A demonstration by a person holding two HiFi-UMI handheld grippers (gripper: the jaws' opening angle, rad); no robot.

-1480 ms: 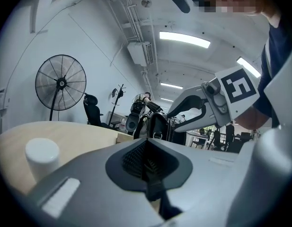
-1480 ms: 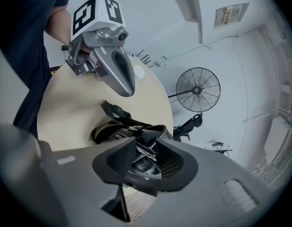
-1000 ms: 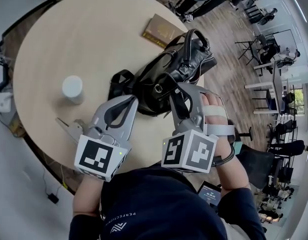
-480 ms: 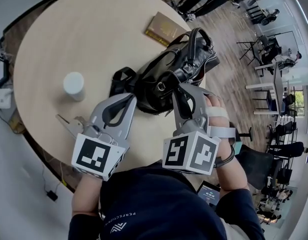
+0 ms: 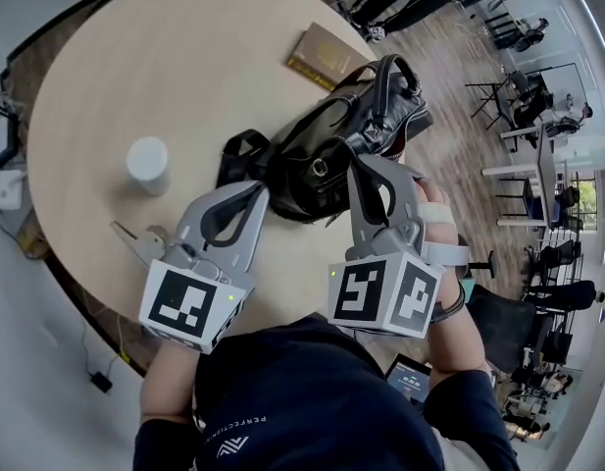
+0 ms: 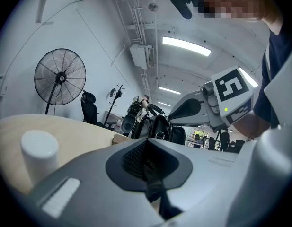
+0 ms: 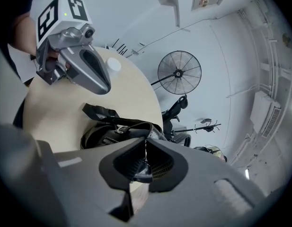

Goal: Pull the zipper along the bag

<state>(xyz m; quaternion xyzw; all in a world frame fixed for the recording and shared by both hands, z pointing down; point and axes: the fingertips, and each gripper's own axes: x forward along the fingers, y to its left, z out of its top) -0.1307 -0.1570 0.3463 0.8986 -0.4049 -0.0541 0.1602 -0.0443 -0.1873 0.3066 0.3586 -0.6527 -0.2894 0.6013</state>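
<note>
The right gripper point(image 5: 366, 168) has its tip on the near end of the black bag point(image 5: 322, 155), which lies on its side straight ahead of both tools on the round wooden table point(image 5: 135, 67). In the right gripper view its jaws are closing, the tips almost met. A thin zipper tab point(image 7: 145, 151) hangs between the pads, with a dark glossy bit of the bag just under it. The pads look to be pressing on the tab. The rest of the bag stretches away beyond the jaws, its two handles point(image 5: 385, 81) standing up at the far end.

The left gripper point(image 5: 258, 192) is beside the right one, its tip at the bag's near left edge, close to a loop of black strap point(image 5: 238, 150). Its jaws are clenched together. A narrow dark band point(image 6: 153, 176) shows between the pads in the left gripper view. I cannot tell whether it is that strap or only the shadow of the gap.

A white cup point(image 5: 146, 165) stands on the table off to the left of the left gripper, well apart from the bag. A brown book point(image 5: 322, 55) lies beyond the bag, past its far side as seen from the tools and near the table's far edge
</note>
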